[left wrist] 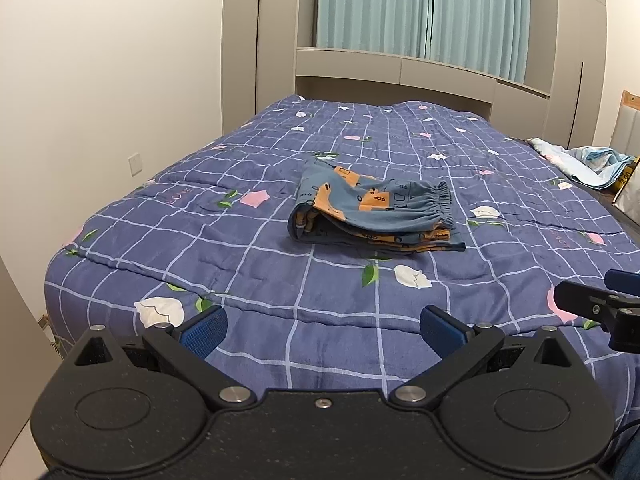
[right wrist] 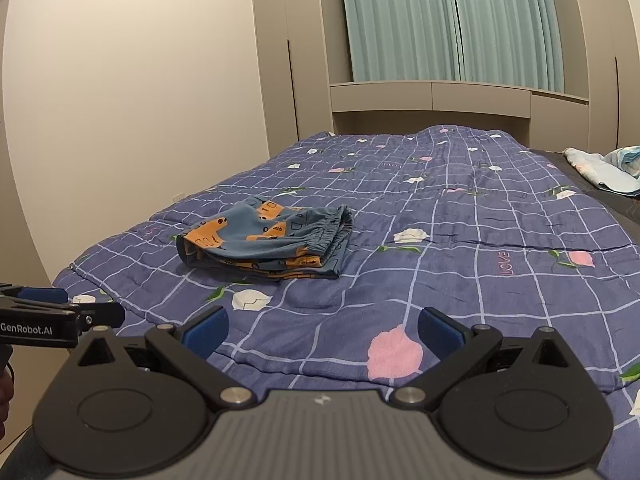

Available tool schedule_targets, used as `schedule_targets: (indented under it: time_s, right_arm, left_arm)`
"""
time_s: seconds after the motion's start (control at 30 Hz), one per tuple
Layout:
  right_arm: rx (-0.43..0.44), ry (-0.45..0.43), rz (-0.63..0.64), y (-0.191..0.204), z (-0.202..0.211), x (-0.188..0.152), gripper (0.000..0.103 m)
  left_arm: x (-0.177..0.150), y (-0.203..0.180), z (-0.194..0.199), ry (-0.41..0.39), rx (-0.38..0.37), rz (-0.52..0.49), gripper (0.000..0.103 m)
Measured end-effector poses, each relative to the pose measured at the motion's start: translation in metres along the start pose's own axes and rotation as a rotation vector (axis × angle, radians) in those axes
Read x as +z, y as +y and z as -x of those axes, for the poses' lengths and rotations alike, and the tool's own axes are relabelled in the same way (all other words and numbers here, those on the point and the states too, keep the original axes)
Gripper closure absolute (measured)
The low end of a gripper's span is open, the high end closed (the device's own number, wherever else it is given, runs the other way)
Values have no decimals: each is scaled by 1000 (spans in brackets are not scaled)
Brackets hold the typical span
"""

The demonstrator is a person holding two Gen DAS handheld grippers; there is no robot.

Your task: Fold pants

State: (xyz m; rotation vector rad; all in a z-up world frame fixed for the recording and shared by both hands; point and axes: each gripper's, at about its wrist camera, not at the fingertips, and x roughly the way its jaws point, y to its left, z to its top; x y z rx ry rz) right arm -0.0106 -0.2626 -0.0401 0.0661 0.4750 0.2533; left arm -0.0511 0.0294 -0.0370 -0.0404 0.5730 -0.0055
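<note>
The pants [left wrist: 372, 210], blue with orange print, lie folded in a compact stack on the bed [left wrist: 256, 280], well ahead of both sets of jaws and touched by neither. The left gripper [left wrist: 322, 330] has its jaws spread wide and empty above the quilt's near edge. The right gripper [right wrist: 322, 330] is likewise released, with the pants ahead and to the left of its jaws.

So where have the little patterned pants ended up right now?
The pants lie folded in a small stack on the blue checked quilt, about mid-bed, ahead of both open grippers; they sit left of centre in the right wrist view.
</note>
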Motion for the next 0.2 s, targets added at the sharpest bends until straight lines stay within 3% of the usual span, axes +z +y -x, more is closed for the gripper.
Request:
schedule_targets:
  time_s: [0.2]
  right_arm:
    - [2,10,-3,-1,-2,-1,0]
  left_arm:
    - [-1,1,-3,12,4,4,1]
